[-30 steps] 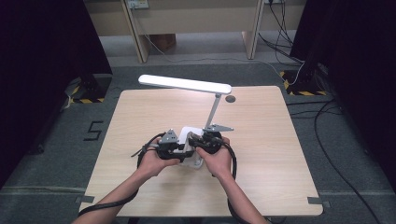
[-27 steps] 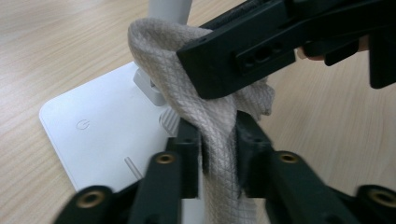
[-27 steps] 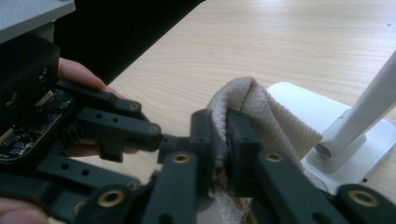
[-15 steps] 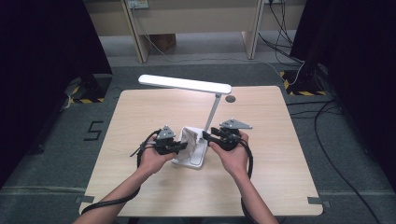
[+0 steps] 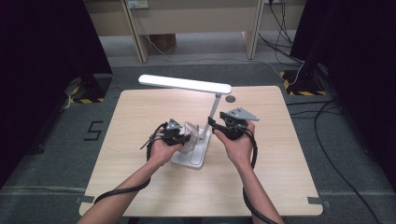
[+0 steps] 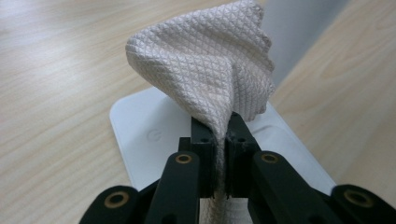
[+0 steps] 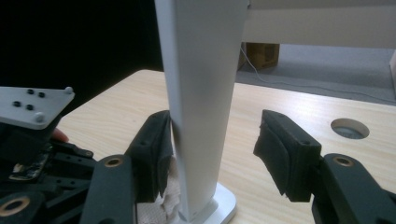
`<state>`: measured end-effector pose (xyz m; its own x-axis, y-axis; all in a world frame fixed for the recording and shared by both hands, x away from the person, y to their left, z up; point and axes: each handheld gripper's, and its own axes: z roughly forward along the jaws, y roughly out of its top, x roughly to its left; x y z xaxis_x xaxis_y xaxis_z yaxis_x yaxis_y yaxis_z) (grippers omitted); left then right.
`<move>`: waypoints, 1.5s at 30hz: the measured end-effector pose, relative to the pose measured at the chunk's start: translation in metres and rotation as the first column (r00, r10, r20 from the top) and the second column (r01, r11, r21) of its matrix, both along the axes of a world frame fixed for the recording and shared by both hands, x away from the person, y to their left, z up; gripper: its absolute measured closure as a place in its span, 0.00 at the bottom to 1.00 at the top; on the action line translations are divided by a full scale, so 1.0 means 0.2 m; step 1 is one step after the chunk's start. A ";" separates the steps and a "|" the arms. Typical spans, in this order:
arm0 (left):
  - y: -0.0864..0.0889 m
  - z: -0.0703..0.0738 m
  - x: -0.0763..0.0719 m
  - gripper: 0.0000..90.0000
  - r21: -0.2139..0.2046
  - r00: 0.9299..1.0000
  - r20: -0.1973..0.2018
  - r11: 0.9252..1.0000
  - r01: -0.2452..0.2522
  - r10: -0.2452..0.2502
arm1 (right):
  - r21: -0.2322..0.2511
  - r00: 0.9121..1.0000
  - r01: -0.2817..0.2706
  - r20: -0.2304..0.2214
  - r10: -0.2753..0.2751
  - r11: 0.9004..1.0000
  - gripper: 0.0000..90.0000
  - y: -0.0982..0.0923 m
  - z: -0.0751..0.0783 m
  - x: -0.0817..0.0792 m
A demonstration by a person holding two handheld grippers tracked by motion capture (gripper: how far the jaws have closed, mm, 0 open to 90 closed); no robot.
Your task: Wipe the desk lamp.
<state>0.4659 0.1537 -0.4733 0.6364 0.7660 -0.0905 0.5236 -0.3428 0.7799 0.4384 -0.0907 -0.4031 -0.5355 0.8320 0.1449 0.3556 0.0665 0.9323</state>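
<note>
A white desk lamp stands mid-table, with a long lit head (image 5: 184,84), a slanted post (image 5: 214,112) and a flat base (image 5: 196,156). My left gripper (image 5: 183,136) has just closed and is shut on a pale waffle-weave cloth (image 6: 205,65), which bunches up above the base (image 6: 149,135). My right gripper (image 5: 212,126) has just been opening. Its jaws now straddle the post (image 7: 201,70): the left pad (image 7: 156,154) lies close against it and the right pad (image 7: 280,154) stands well off. A corner of the cloth (image 7: 170,198) shows by the foot of the post.
A round cable hole (image 5: 229,98) sits in the tabletop behind the lamp. Bare wood lies to the left, right and front of the base. Beyond the table are desk legs, a cardboard box (image 5: 163,42) and floor cables (image 5: 327,116).
The right gripper has left the cloth, moved right and up to the lamp post, and opened. The left gripper has shut on the cloth and shifted slightly over the base.
</note>
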 end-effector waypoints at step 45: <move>-0.10 -0.06 0.09 0.93 0.217 0.994 0.001 0.971 0.103 -0.106 | -0.016 0.998 -0.041 0.052 0.041 0.999 0.65 0.06 0.03 0.07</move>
